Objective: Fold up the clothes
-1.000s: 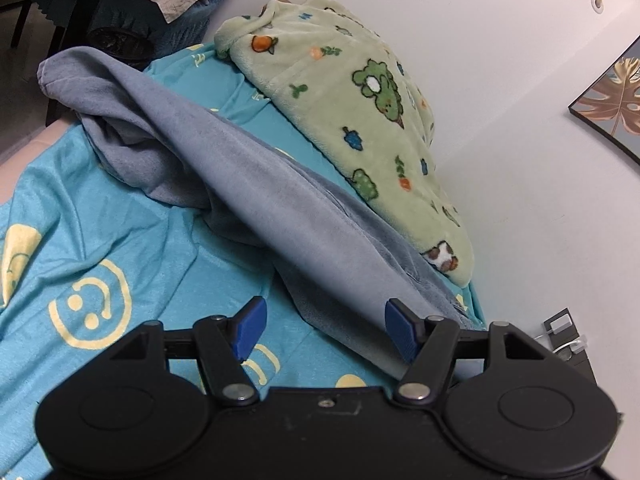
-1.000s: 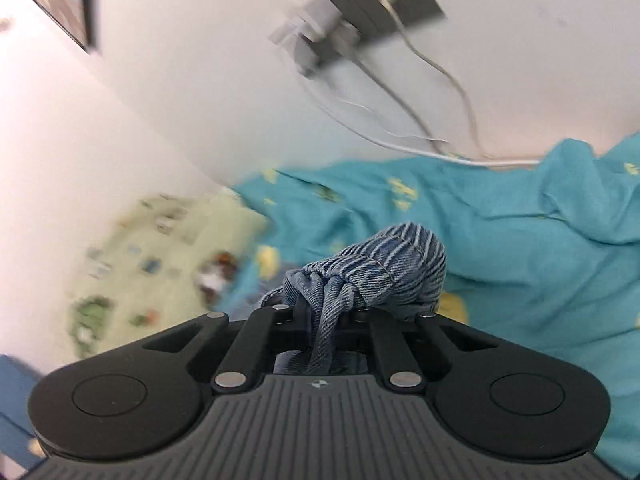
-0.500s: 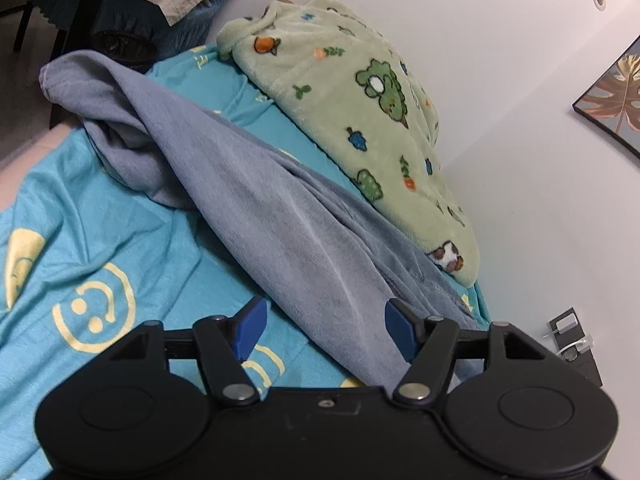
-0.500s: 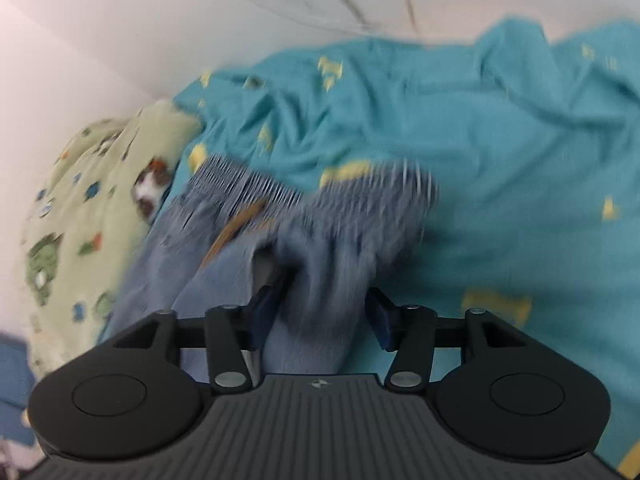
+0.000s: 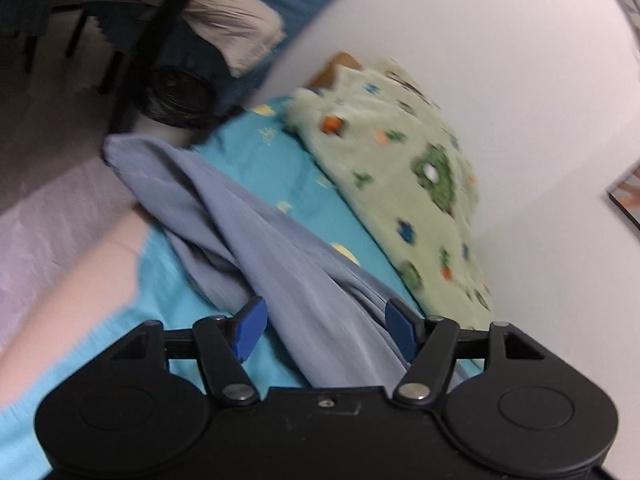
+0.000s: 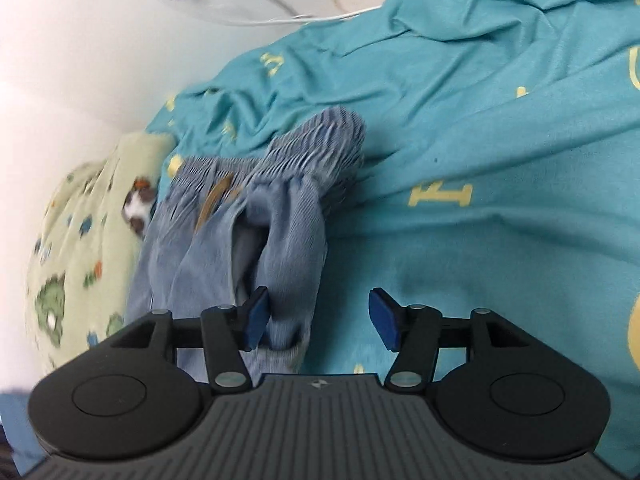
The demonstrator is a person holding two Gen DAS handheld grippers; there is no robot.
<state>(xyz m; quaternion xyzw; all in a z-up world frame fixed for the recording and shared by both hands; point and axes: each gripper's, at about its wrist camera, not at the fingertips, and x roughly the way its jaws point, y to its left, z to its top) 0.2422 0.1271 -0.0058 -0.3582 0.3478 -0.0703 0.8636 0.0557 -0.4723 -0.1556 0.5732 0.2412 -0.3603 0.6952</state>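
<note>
Trousers [image 6: 280,216] unpinched, both jaws apart

grey-blue trousers [image 5: 256,240], teal sheet [image 6: 460,128] with yellow prints, pale green animal-print blanket [image 5: 400,168]

A bed covered by a teal sheet [image 6: 500,128] with yellow print stands against a plain white wall [image 5: 520,80]. A pale green patterned blanket [image 5: 400,184] lies along the wall side. A framed picture [image 5: 628,200] hangs on the wall. White cables [image 6: 288,16] run from a blurred wall fitting. Dark furniture legs [image 5: 120,64] stand on the floor beyond the bed.
</note>
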